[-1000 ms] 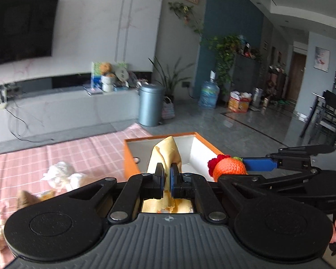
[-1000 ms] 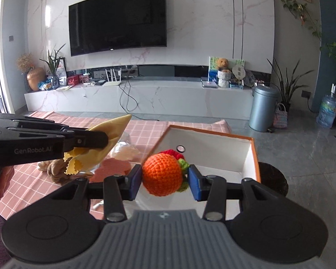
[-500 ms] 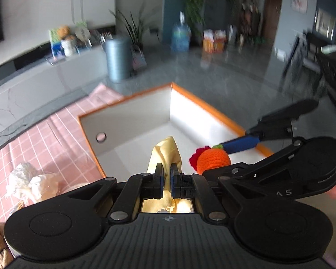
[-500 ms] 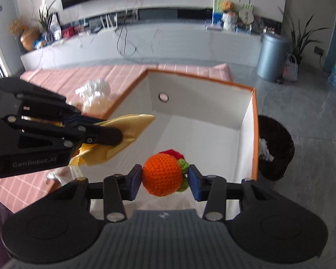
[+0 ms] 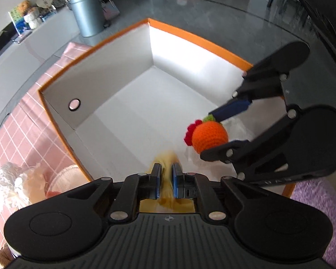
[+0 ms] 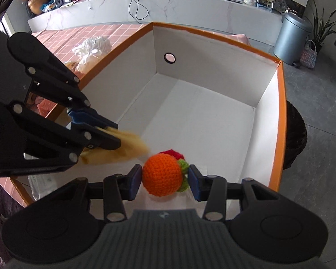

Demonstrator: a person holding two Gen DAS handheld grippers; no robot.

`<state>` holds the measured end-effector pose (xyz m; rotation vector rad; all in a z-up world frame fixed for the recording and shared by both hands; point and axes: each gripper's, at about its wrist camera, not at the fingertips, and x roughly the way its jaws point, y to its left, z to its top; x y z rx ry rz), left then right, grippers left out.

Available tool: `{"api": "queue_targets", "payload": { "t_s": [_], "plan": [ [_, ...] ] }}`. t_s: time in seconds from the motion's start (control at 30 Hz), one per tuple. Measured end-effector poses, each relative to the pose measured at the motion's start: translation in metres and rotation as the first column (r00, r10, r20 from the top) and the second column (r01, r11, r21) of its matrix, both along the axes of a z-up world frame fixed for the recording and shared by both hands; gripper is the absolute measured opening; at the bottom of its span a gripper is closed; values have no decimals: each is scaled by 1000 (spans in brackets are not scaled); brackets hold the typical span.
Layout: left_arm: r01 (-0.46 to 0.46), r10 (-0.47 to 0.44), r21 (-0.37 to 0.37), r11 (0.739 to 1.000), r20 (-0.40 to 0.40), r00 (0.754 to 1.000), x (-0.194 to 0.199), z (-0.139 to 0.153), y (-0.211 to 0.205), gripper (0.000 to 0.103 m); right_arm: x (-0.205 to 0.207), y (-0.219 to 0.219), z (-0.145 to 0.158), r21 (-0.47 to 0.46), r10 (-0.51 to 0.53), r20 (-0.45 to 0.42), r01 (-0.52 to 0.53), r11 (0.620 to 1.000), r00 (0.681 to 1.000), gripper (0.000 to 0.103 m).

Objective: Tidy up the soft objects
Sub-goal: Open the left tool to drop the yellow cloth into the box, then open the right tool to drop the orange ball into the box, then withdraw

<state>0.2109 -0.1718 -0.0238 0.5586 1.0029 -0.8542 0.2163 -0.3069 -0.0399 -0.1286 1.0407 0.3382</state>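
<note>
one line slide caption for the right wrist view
Right gripper holds a crocheted orange over the orange-rimmed box; left gripper holds yellow cloth.

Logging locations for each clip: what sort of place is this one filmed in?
Most likely a home living room: a long white media console with a router and soft toys, a potted plant by a grey bin, and a tiled floor.
</note>
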Motion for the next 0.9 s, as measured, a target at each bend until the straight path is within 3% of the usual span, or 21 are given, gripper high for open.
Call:
{"api": "queue_targets", "payload": {
  "t_s": [0.27,0.43,0.57,0.73,0.9],
  "plan": [
    [85,-87,-35,996,-54,995,1,35,5,11,-8,-9,13,47,-21,24,20,999,999,45],
    [113,-117,-42,993,-103,988,-4,45,11,11,-13,-16,16,220,-27,-32,33,975,999,45],
    [18,-21,-86,996,-40,999,-1,51,22,11,-10,-13,19,348,-38,-51,54,936,998,45],
    [-139,143,-191,972,11,990,5,61,47,11,-2,2,23,463,-23,-72,53,885,997,45],
    [-207,222,-233,950,41,974,-4,63,68,11,6,30,11,409,67,-158,4,913,985,45]
  ]
}}
